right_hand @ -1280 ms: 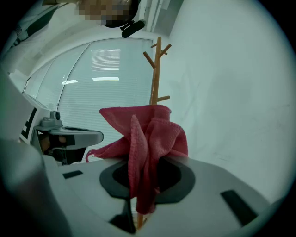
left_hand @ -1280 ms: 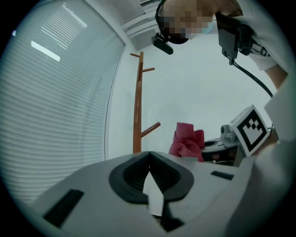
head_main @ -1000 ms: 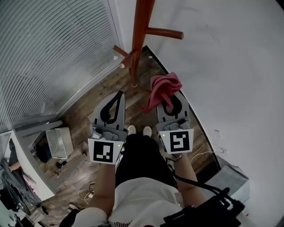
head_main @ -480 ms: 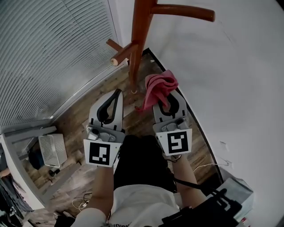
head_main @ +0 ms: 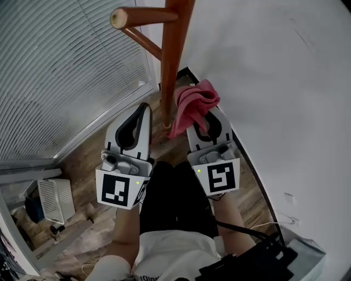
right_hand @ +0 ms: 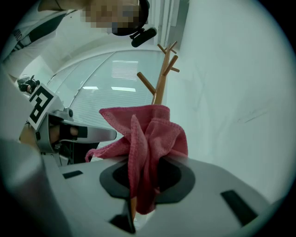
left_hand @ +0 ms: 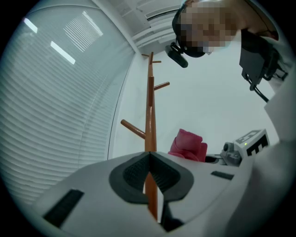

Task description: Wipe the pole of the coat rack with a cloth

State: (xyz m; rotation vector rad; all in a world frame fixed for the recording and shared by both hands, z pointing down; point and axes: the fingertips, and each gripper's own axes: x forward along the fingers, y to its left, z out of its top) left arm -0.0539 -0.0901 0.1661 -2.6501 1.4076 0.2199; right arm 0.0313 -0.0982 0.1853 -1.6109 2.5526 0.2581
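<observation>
nearby, my right gripper is clenched on the pink cloth, my left gripper pinched shut on nothing. just beyond, the upright pole stands left of the cloth, between both grippers, nearer my right; contact unclear.

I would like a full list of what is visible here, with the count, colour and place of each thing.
coat rack pole: one, reddish-brown, in the corner ahead
pegs: several, reddish-brown, branching off the pole
cloth: one, pink, bunched next to the pole
blinds: one set, white, at left
wall: white, at right
floor: brown wood, below
basket: one, white, on the floor, lower left
left gripper: grey, jaws together, empty
right gripper: grey, shut on the cloth
shorts: black, on the person
</observation>
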